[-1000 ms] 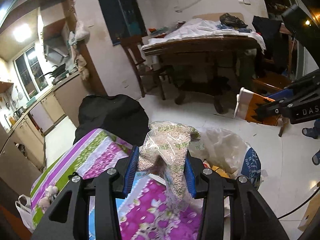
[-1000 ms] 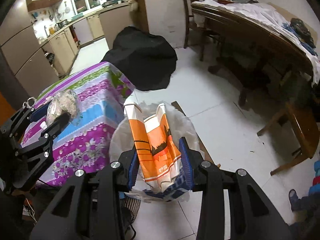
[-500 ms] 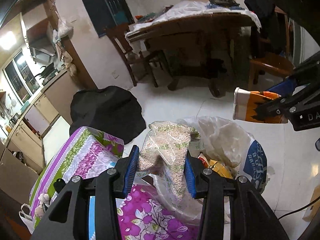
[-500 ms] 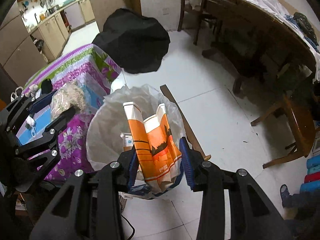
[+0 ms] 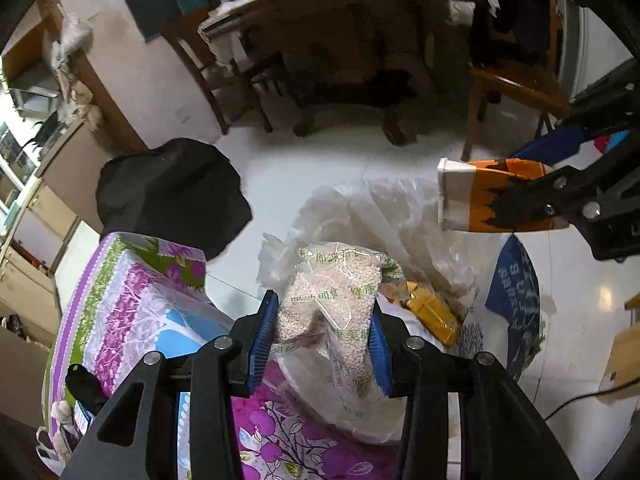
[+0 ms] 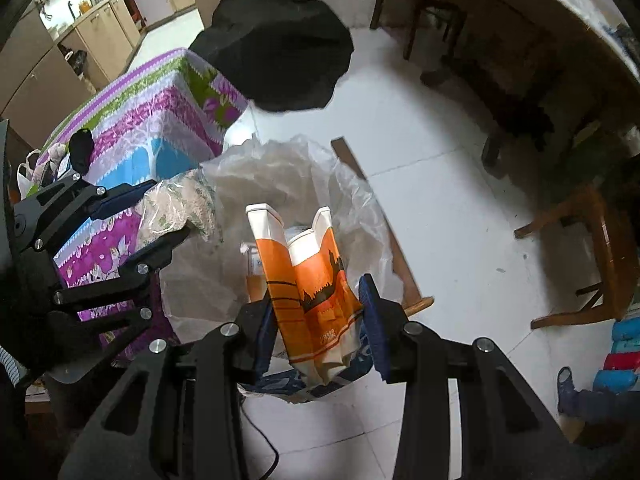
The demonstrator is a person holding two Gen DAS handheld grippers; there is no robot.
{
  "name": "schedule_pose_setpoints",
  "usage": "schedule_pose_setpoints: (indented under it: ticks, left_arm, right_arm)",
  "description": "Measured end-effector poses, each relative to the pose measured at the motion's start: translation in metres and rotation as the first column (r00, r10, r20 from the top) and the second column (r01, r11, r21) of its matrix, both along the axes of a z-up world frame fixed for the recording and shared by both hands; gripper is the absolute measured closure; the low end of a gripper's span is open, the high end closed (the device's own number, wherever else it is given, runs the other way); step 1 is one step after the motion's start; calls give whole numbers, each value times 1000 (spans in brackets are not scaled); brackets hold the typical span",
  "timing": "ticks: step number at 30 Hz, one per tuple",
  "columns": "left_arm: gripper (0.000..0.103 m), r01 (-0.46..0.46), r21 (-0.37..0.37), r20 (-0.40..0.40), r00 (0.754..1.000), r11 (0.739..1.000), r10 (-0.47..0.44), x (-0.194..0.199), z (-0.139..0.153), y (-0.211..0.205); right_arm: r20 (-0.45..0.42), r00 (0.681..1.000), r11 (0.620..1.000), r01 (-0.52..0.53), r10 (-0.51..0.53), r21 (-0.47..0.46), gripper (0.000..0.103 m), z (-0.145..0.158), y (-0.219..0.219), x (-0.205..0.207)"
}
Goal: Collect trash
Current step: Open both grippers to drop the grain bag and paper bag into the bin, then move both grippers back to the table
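My left gripper [image 5: 322, 340] is shut on a clear plastic bag of pale grains [image 5: 340, 292] and holds it over the near rim of the trash bin lined with a white plastic bag [image 5: 372, 216]. My right gripper [image 6: 320, 320] is shut on an orange and white paper carton [image 6: 312, 280] and holds it above the bin liner [image 6: 280, 168]. The carton [image 5: 488, 196] and right gripper show at the right of the left wrist view. The left gripper [image 6: 132, 220] with the grain bag [image 6: 176, 204] shows at the left of the right wrist view. Yellow trash [image 5: 432, 312] lies inside the bin.
A table with a purple flowered cloth [image 5: 132, 296] stands left of the bin. A black cover [image 6: 276, 64] sits beyond it. A wooden slat [image 6: 384, 228] lies on the white tiled floor [image 6: 440, 152]. A wooden dining table [image 5: 340, 12] and chairs [image 6: 592, 256] stand further off.
Both grippers have moved forward and tilted down over the bin. The grain bag has left the tablecloth and now hangs over the bin's rim. The carton is now above the bin's opening.
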State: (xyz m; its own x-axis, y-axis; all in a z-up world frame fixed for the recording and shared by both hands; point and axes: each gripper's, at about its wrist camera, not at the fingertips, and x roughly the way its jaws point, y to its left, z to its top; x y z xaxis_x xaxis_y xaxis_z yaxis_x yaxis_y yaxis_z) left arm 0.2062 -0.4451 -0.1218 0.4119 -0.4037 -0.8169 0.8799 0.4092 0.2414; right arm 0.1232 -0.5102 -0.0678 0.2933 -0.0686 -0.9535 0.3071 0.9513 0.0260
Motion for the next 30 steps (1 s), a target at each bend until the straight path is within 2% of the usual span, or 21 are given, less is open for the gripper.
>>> schedule_pose_setpoints:
  ticks: [5, 9, 12, 30]
  left_arm:
    - [59, 10, 26, -54, 999, 1000, -9, 14, -12, 3]
    - [55, -11, 46, -59, 998, 999, 13, 20, -20, 1]
    - [51, -15, 35, -52, 998, 999, 17, 21, -20, 2]
    - [51, -69, -11, -40, 997, 998, 69, 24, -10, 22]
  right_arm:
    - [-22, 1000, 999, 16, -15, 35, 64, -12, -4, 10]
    - [-35, 999, 998, 23, -21, 54, 54, -19, -7, 18]
    - [-40, 999, 999, 23, -21, 48, 54, -22, -5, 21]
    - [-36, 999, 1000, 15, -14, 17, 54, -23, 6, 23]
